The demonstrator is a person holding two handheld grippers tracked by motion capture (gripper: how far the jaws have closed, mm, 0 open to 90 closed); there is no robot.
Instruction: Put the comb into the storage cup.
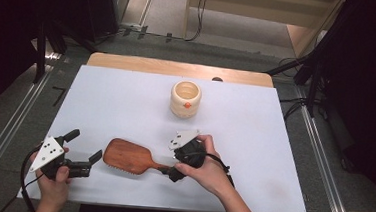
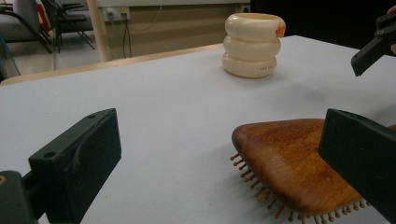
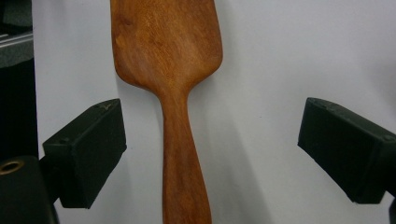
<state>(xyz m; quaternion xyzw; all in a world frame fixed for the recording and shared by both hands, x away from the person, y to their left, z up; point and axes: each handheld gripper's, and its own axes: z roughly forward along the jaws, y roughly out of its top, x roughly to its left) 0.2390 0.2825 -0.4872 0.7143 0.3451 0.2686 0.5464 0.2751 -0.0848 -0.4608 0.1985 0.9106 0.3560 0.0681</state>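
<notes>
Two grippers: both face one wooden hairbrush (image 1: 128,157) lying bristles-down on the white table (image 1: 253,140), near its front edge
Hairbrush position: paddle head toward the person's left, handle (image 3: 180,154) pointing right; it rests flat, not lifted
Right gripper (image 3: 210,149): jaws spread wide, one on each side of the handle, neither touching the wood in the right gripper view; in the high view its tip sits right at the handle's end
Left gripper (image 2: 219,163): jaws also spread; one jaw stands on bare table, the other in front of the paddle head's edge, and whether it touches the wood cannot be told from the left gripper view
Cream holder (image 1: 185,99): ribbed, open-topped pot with a small orange spot on its rim, upright, well apart from the brush toward the far side of the table
Step in hand: by my reading, the approach to a grasp on the handle, with no pinch made yet
Next move calls for: closing the right jaws squarely on the narrow handle, keeping it centred so it does not twist, then lifting level; the pot looks the likely place to stand the brush, handle or head down I cannot judge
Risk: the handle is smooth and tapered, so a grip too close to its end might let the heavy head tip down
</notes>
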